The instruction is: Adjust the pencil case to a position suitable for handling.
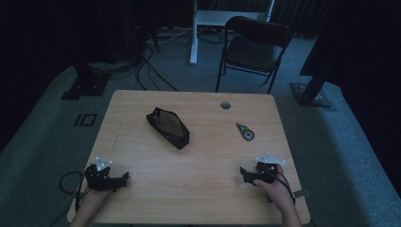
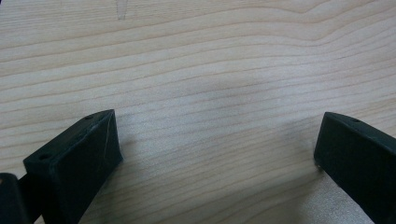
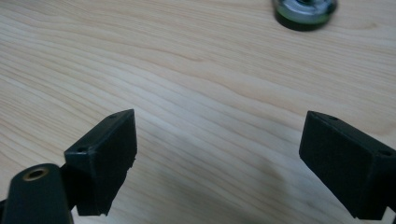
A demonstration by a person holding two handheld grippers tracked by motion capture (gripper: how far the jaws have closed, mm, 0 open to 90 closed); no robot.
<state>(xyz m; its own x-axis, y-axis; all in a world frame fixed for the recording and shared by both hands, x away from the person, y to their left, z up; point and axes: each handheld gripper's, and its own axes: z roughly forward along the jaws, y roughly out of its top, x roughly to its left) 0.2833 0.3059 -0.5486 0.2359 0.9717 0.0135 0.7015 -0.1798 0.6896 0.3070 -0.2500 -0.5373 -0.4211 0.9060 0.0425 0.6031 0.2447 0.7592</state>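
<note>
A light wooden desk (image 1: 198,170) holds two things. A black zip pouch with a see-through front (image 1: 168,127) lies slanted near the middle, a bit to the left. A small round tape roller, black with a green and silver part (image 1: 245,132), lies to the right of it, well apart from the pouch.

The left tongs (image 1: 124,178) rest near the front left corner of the desk. In the left gripper view the two black jaws stand wide apart, with bare wood between them. The right tongs (image 1: 243,173) rest near the front right edge. Their jaws are spread wide too and hold nothing. In the right gripper view the tape roller (image 3: 305,12) peeks in at the top, ahead of the jaws.

The roller is the thing nearest the right tongs, so I think it gets picked up first. It is small and round, so it could slip or roll away if the jaws pinch it off its middle. The pouch looks soft and floppy, so a pinch on one edge could let it sag or slide. A fast push could knock the roller off the right side of the desk.
</note>
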